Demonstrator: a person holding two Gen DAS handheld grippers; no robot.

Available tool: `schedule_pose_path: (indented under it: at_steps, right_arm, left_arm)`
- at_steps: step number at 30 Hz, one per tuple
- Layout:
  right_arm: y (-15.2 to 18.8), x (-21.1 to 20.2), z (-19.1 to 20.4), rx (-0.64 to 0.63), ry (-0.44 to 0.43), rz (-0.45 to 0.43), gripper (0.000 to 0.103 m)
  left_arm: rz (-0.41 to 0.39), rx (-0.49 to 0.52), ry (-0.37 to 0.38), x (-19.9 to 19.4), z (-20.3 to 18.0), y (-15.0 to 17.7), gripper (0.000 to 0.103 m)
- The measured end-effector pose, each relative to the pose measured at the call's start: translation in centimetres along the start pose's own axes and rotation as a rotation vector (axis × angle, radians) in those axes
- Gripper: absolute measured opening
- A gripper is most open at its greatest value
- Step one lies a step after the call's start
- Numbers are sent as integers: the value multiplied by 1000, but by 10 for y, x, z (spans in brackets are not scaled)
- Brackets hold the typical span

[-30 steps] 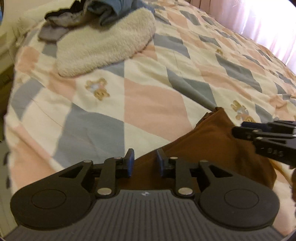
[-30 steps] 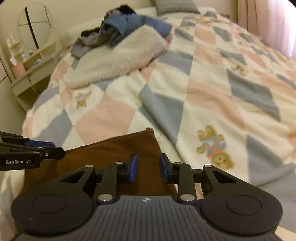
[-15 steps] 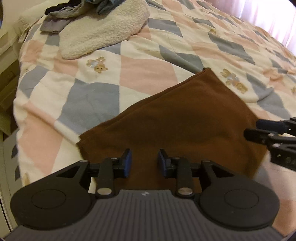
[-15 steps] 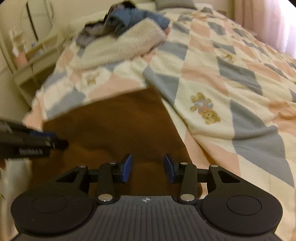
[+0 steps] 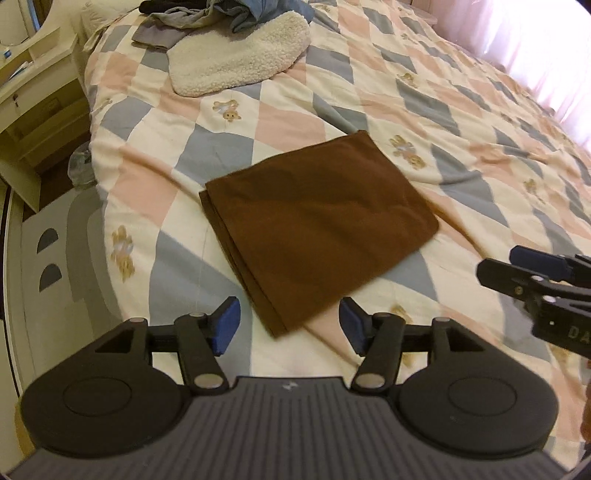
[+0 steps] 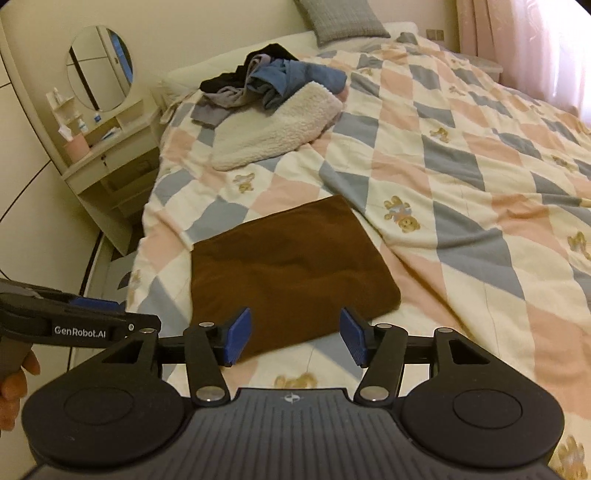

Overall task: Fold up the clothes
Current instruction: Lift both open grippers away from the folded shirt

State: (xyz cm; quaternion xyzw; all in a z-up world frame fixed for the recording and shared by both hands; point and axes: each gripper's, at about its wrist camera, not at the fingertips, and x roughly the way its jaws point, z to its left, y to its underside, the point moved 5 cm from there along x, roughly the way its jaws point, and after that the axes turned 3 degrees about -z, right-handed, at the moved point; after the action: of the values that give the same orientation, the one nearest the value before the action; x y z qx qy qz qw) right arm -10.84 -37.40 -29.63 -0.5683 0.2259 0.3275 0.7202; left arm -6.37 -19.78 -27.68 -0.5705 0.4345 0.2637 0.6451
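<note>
1. The folded cloth [image 6: 288,269] lies flat on the bed [image 6: 461,192], near its foot edge.
2. Beyond the folded cloth, toward the pillow [image 6: 343,20], sits the clothes pile [image 6: 273,107].
3. Left of the folded cloth, off the bed, stands the vanity shelf [image 6: 107,147].
4. Both tongs, left [image 5: 288,325] and right [image 6: 291,339], hang before the folded cloth, spread and apart from it.

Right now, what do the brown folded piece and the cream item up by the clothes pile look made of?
Brown folded piece: soft matte fabric, probably fleece or brushed cotton; no sheen, and stacked layers show at its left edge. Cream item: looks like sherpa or boucle fleece, with a nubby, curly pile over the whole surface. Fibre content can't be told from the pictures.
</note>
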Motion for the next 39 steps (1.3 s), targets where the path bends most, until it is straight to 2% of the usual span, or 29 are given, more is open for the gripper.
schedule_pose_path:
  at_steps: [8, 10, 19, 20, 21, 22, 24, 30, 34, 39]
  right_arm:
    - [1, -44, 5, 13, -14, 10, 60]
    - [-1, -48, 4, 3, -22, 7, 60]
    - [-17, -41, -7, -28, -28, 10, 62]
    - [-17, -38, -9, -31, -27, 16, 62]
    - [-17, -35, -12, -35, -25, 21, 62]
    - [-16, -32, -15, -35, -23, 30, 63]
    - [-14, -24, -23, -32, -21, 49, 65]
    - [-6, 21, -61, 37, -62, 106, 67]
    - [-15, 61, -84, 103, -96, 117, 67]
    - [-34, 115, -106, 158, -149, 119, 67]
  left_arm:
    - [10, -23, -10, -37, -13, 13, 60]
    - [6, -22, -13, -39, -15, 12, 64]
    - [13, -15, -12, -25, -19, 6, 66]
    - [12, -19, 5, -21, -17, 6, 68]
    - [9, -28, 27, -17, -14, 7, 75]
    - [0, -56, 64, -11, -8, 8, 88]
    - [-25, -172, 140, 9, 17, 8, 95]
    - [-91, -543, 337, 79, 102, 5, 94]
    - [-86, -547, 424, 138, 122, -4, 94]
    - [-26, -590, 550, 195, 134, 2, 94]
